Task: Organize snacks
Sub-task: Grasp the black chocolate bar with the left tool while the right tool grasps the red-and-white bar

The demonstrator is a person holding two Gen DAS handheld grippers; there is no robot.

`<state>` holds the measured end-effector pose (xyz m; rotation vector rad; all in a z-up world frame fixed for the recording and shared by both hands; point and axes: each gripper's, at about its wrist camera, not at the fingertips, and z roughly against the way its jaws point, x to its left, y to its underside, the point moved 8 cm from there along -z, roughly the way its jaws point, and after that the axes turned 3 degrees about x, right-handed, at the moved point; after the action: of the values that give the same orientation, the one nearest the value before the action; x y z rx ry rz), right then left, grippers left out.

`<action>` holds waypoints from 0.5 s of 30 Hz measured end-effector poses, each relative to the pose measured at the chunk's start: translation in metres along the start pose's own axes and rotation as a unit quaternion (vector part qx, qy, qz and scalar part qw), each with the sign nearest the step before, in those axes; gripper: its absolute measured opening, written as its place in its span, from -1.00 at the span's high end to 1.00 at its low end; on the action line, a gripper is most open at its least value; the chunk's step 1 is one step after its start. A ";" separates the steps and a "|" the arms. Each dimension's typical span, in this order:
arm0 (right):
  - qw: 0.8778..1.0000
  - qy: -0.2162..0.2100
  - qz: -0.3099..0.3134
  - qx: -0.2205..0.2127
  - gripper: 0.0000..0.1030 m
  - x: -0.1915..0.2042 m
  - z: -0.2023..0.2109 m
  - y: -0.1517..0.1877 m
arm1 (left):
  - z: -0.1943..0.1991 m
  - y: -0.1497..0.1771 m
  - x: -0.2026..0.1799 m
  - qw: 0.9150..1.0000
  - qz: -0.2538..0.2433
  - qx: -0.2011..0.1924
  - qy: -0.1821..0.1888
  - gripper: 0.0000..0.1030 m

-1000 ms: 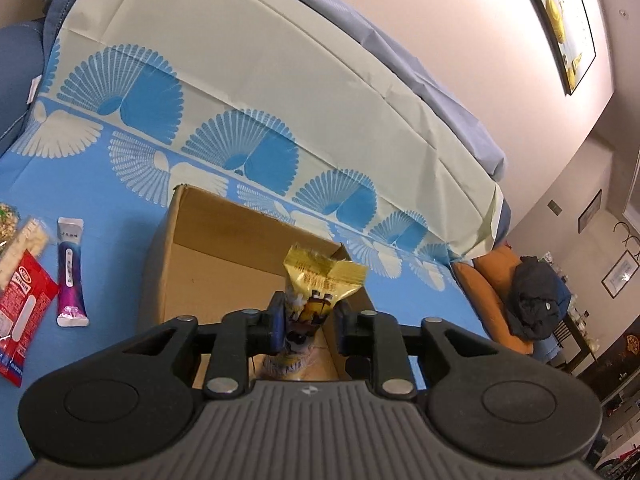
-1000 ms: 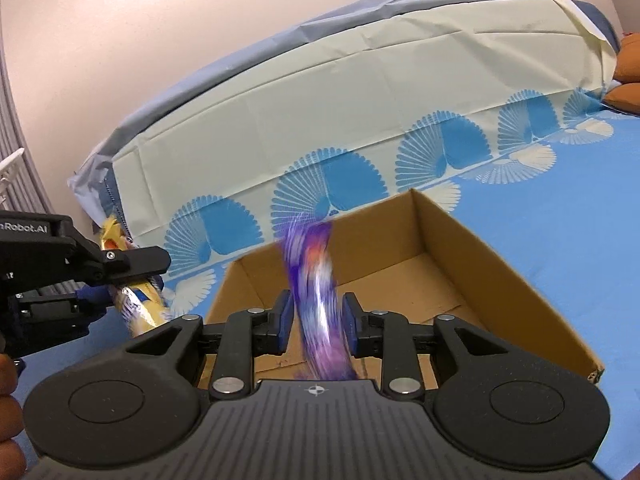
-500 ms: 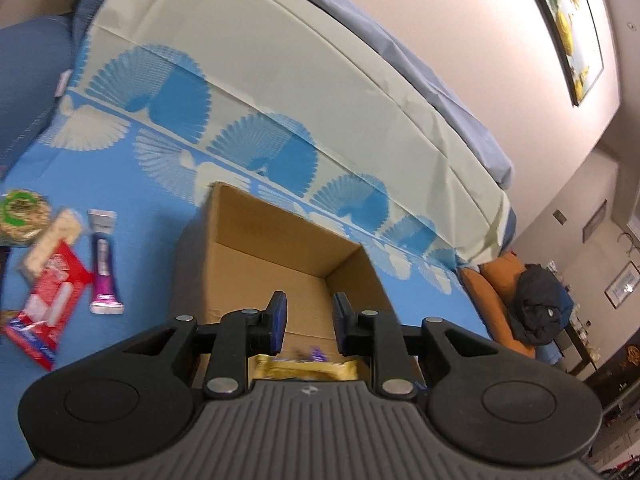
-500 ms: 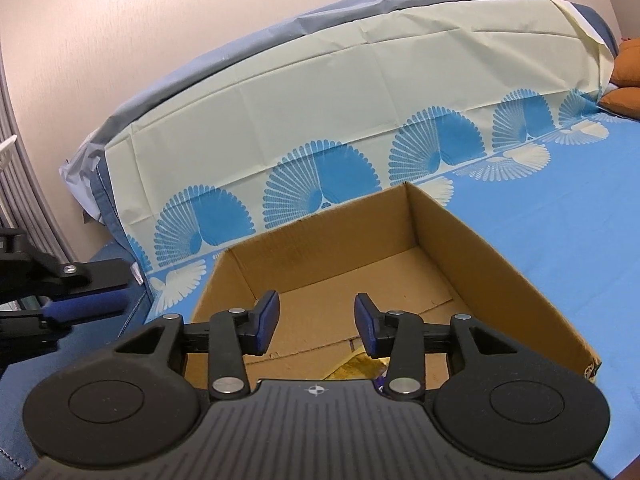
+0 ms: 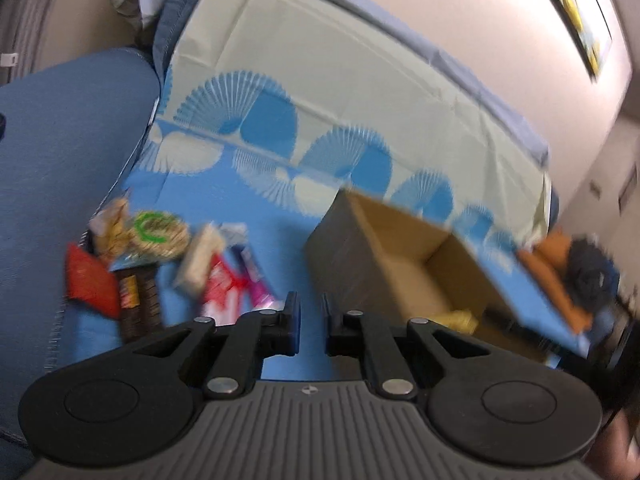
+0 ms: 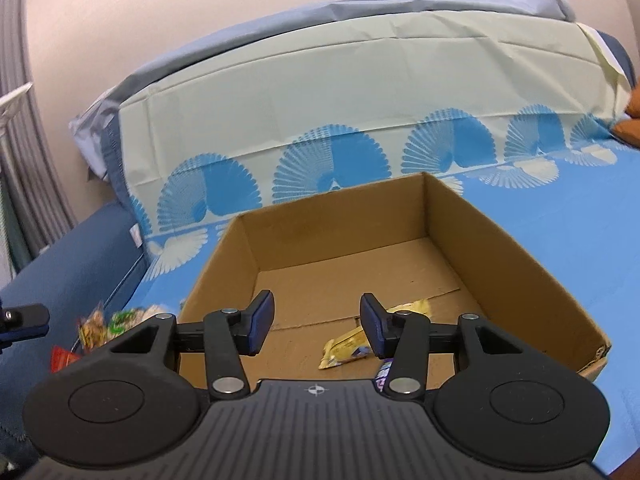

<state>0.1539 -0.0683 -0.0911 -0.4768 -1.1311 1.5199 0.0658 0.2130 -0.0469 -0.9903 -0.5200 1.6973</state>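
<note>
- Here, in the left wrist view, blurred, the left gripper [image 5: 310,322] hung over the blue bed sheet [image 5: 280,232], its jaws drawn to a narrow gap with nothing between them.
- A heap of snack packets [image 5: 168,256] lay to its left on the sheet; too smeared to count surely, it showed at least a red pouch [image 5: 90,280], a round green-marked pack [image 5: 158,232] and a purple sachet [image 5: 256,280].
- The cardboard box [image 5: 360,256] stood open-topped to the right, clear of the heap, with one yellow packet [image 5: 460,318] inside.
- In the right wrist view, the right gripper [image 6: 316,324] hovered above the box [image 6: 520,280], its jaws having just been opening, moderately wide and empty.
- On the box floor the yellow packet [image 6: 348,346] lay flat, its long axis slanting up to the right; a purple wrapper [image 6: 384,374] peeked out beside it, mostly hidden by the right finger.
- The heap [image 6: 116,320] showed at lower left, outside the box.
</note>
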 end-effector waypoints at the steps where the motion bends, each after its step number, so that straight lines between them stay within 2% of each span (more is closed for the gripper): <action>1: 1.000 -0.005 0.006 0.000 0.03 0.004 0.001 0.002 | 0.000 0.007 0.009 1.000 -0.017 0.004 -0.010 0.79; 3: 1.000 -0.015 0.018 -0.002 0.07 0.013 0.004 0.005 | 0.000 0.023 0.027 0.998 -0.045 0.005 -0.036 0.79; 4: 0.999 -0.021 0.023 -0.003 0.17 0.017 0.005 0.006 | -0.001 0.033 0.035 0.998 -0.051 0.005 -0.046 0.79; 6: 0.999 -0.035 0.035 -0.006 0.30 0.027 0.008 0.010 | -0.007 0.046 0.054 0.999 -0.011 0.020 -0.049 0.79; 8: 0.998 -0.051 0.048 -0.010 0.38 0.038 0.012 0.013 | 0.001 0.037 0.064 0.999 0.023 -0.010 -0.043 0.79; 9: 0.997 -0.058 0.053 -0.011 0.41 0.045 0.013 0.014 | 0.000 0.038 0.069 0.998 0.035 -0.010 -0.044 0.79; 12: 0.994 -0.086 0.067 -0.012 0.41 0.065 0.017 0.020 | -0.002 0.040 0.078 0.997 0.053 -0.001 -0.052 0.79; 15: 0.989 -0.118 0.091 -0.016 0.42 0.091 0.022 0.026 | 0.003 0.038 0.082 0.997 0.064 -0.010 -0.047 0.79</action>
<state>0.0960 0.0088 -0.0779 -0.4393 -1.3248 1.7536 0.0337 0.2765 -0.1030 -0.9802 -0.5451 1.8632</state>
